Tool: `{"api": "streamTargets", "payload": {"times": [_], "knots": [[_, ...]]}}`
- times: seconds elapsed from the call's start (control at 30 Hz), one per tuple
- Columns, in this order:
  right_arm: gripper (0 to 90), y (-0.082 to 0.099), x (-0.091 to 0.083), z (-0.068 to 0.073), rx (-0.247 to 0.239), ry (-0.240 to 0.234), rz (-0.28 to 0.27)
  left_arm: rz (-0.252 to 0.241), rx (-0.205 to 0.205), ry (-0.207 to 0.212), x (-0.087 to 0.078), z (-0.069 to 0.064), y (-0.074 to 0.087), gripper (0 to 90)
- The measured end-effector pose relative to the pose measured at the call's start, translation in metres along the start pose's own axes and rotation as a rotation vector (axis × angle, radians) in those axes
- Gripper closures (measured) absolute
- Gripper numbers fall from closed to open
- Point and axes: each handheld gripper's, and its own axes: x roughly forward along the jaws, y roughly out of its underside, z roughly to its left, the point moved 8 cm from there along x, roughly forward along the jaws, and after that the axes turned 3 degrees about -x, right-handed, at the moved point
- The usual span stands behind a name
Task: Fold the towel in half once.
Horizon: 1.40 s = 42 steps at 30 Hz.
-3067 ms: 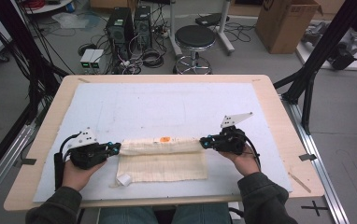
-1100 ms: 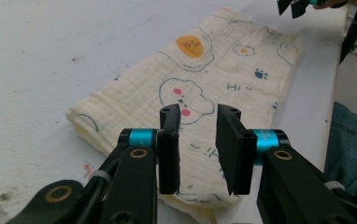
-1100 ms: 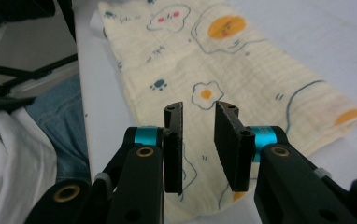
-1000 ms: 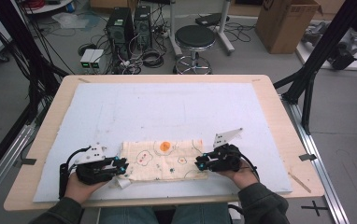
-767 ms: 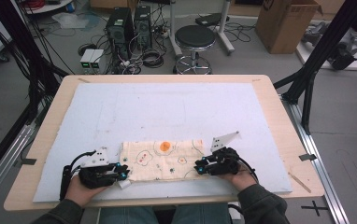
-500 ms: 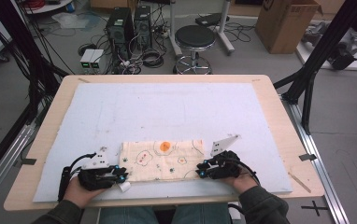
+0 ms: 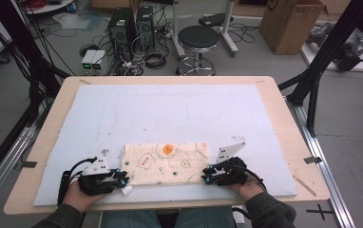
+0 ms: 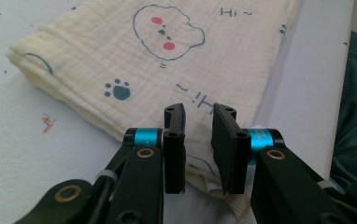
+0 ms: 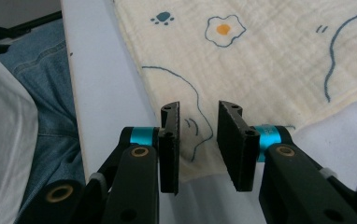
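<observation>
Both grippers sit at the near edge of the table, one at each near corner of the folded cream cloth, which serves as the reference for all positions below. Left gripper: at the cloth's near-left corner, held low in the left hand. In the left gripper view its jaws stand a little apart, with a clear gap between the pads; the cloth's corner lies under and just beyond the tips, and nothing is pinched. A small white tag sticks out of the cloth right by these tips. Right gripper: at the cloth's near-right corner, in the right hand. Its jaws have just been opening; in the right gripper view they stand apart over the cloth's edge, pads not pressing on the fabric. The cloth lies flat on the white mat, folded into a long strip parallel to the near table edge, printed with blue outlines, paw prints and an orange-centred egg near its far edge. Beyond the table's far side, on the floor: a black stool, computer towers and a cardboard box.
</observation>
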Motion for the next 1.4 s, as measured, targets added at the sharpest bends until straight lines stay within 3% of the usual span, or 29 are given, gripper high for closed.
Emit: {"api": "streamTargets", "payload": {"times": [0.2, 0.4, 0.67, 0.9, 1.03, 1.27, 1.4], "knots": [[66.2, -0.001, 0.0, 0.001, 0.016, -0.001, -0.006, -0.004, -0.011, 0.0, -0.002, 0.0, -0.002, 71.0], [62.1, -0.01, -0.003, 0.002, 0.012, -0.008, -0.063, -0.064, -0.038, -0.003, -0.009, 0.005, -0.011, 68.9], [56.2, -0.021, -0.01, -0.006, 0.04, 0.021, -0.141, -0.09, -0.064, -0.008, -0.011, 0.009, -0.016, 62.6], [44.9, -0.027, -0.012, -0.014, 0.073, 0.068, -0.161, -0.103, -0.076, -0.008, -0.012, 0.011, -0.019, 57.8], [39.2, -0.029, -0.013, -0.017, 0.08, 0.087, -0.168, -0.107, -0.085, -0.022, -0.012, 0.013, -0.022, 53.0], [29.6, -0.037, -0.013, -0.025, 0.089, 0.12, -0.184, -0.141, -0.103, -0.088, -0.015, 0.022, -0.032, 39.4], [25.8, -0.04, -0.012, -0.029, 0.097, 0.132, -0.175, -0.132, -0.099, -0.091, -0.012, 0.024, -0.035, 36.9]]}}
